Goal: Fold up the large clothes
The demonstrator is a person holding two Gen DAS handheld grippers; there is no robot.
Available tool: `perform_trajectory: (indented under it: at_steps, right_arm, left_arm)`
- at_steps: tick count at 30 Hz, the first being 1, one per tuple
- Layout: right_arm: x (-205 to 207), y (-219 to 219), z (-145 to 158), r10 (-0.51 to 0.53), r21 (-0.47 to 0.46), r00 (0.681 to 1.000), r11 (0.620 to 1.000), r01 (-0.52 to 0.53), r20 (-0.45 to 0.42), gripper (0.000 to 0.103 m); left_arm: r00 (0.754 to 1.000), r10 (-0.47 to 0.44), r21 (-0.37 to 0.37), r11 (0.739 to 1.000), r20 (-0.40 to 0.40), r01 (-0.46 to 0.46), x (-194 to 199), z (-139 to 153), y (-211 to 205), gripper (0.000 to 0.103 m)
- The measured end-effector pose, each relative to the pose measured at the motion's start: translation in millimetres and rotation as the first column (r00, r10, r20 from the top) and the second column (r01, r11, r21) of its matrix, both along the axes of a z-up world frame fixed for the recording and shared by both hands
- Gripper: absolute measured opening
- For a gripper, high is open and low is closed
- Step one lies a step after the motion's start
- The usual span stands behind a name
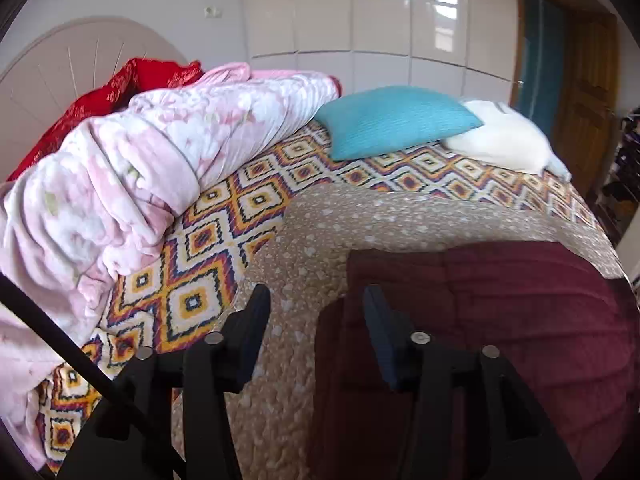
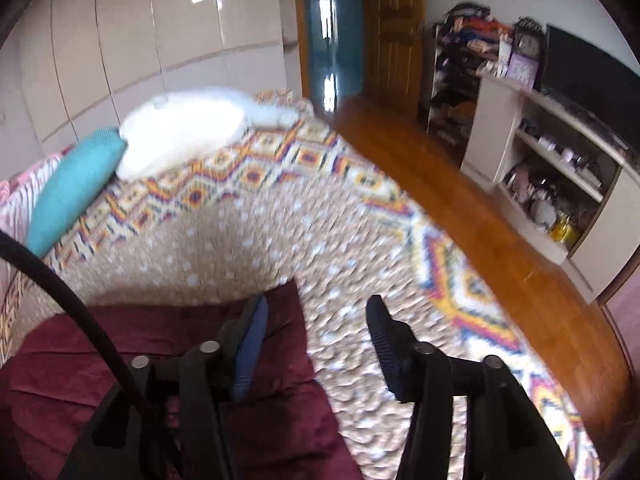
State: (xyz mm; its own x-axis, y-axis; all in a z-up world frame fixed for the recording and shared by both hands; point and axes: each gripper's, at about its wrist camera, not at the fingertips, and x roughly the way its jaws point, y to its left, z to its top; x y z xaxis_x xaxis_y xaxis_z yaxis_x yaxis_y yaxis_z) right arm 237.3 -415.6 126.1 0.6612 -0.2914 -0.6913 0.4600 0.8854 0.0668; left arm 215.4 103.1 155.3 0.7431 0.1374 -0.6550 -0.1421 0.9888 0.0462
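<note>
The left tongs [image 1: 316, 312] stand apart and hold nothing. They hang over the left border of the dark maroon ribbed plush garment [image 1: 500, 320], with one finger above the beige cloth and the other above the maroon edge. The right tongs [image 2: 316, 320] are also apart and hold nothing. Their left finger is above the far right corner of the same maroon garment [image 2: 160, 360], and their right finger is above the beige cloth. From these views I cannot tell if any finger touches the fabric.

The maroon garment lies on the near part of the bed and looks already doubled into a thick, rather square bundle with creases across it. Under it is spread a beige fleece blanket with small white hearts [image 1: 360, 224], and below that a bedcover with orange, white and dark blue diamonds [image 1: 192, 280].

In my judgement one fold is finished and both tongs are free, between grasps, so the step in hand is to choose the next hold. The next move calls for each tongs to go down on one corner or edge of the maroon bundle, close on all the layers together, and carry that side over the other evenly. The plush is thick, so a shallow grip may take only the top layer.

Further out are a rumpled pink flowered blanket [image 1: 132, 176], a red cloth [image 1: 132, 84] behind it, a turquoise cushion [image 1: 392, 120] and a white pillow [image 1: 504, 140]. The right view also shows the wooden floor [image 2: 460, 208].
</note>
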Motion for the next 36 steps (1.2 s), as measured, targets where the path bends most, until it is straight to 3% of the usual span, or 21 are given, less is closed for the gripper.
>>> perform_trajectory:
  at_steps: [4,5,6,8,13,16,21,24,27,29,33,36]
  right_arm:
    - [-29.4,19.2,38.1,0.117,0.051,0.992,0.992,-0.120,0.044,0.056]
    - [-33.5,29.1,41.7,0.156,0.067,0.987,0.985,-0.159,0.048,0.052]
    - [-37.1,43.7,43.7,0.207,0.090,0.977,0.973,-0.211,0.046,0.041]
    - [-39.9,74.4,42.1,0.306,0.142,0.951,0.940,-0.309,0.044,0.036]
    - [-24.8,172.5,13.7,0.530,0.183,0.848,0.833,-0.522,0.010,0.036]
    - [-3.7,218.5,-20.0,0.577,0.180,0.815,0.808,-0.561,-0.049,0.036]
    - [50.4,248.2,-88.3,0.520,0.130,0.818,0.854,-0.504,-0.244,0.036]
    - [61.3,254.0,-94.6,0.490,0.059,0.829,0.867,-0.494,-0.270,0.036]
    - [66.6,250.7,-94.0,0.482,0.048,0.827,0.870,-0.490,-0.290,0.036]
    - [62.9,251.4,-86.5,0.472,0.034,0.835,0.875,-0.483,-0.282,0.037]
    - [17.4,235.7,-49.5,0.466,0.073,0.874,0.885,-0.460,-0.135,0.037]
    - [-21.1,217.2,-32.9,0.484,0.094,0.872,0.874,-0.477,-0.077,0.037]
  left_arm:
    - [0.998,-0.070,-0.025,0.997,-0.010,0.070,-36.0,0.0,-14.6,0.059]
    - [0.996,-0.089,-0.028,0.996,-0.019,0.089,-44.9,-3.5,-19.7,0.059]
    - [0.995,-0.099,-0.029,0.995,-0.027,0.098,-50.7,-7.1,-23.2,0.059]
    - [0.993,-0.110,-0.041,0.993,-0.047,0.108,-66.2,-17.4,-30.4,0.059]
    - [0.989,-0.131,-0.080,0.989,-0.063,0.125,-100.2,-37.3,-35.7,0.059]
    - [0.991,-0.123,-0.059,0.991,-0.059,0.119,-114.2,-46.4,-38.8,0.059]
    - [0.990,-0.127,-0.007,0.992,-0.054,0.127,-124.1,-55.6,-45.4,0.059]
    - [0.989,-0.141,0.002,0.990,-0.047,0.141,-130.5,-56.2,-48.7,0.059]
    - [0.988,-0.152,0.026,0.988,-0.041,0.153,-139.0,-54.7,-54.3,0.059]
    - [0.986,-0.160,0.048,0.986,-0.040,0.162,-144.5,-52.3,-58.6,0.059]
    - [0.984,-0.175,0.060,0.982,-0.038,0.177,-154.5,-47.2,-62.2,0.060]
    - [0.982,-0.185,0.071,0.980,-0.041,0.188,-160.7,-44.9,-66.3,0.060]
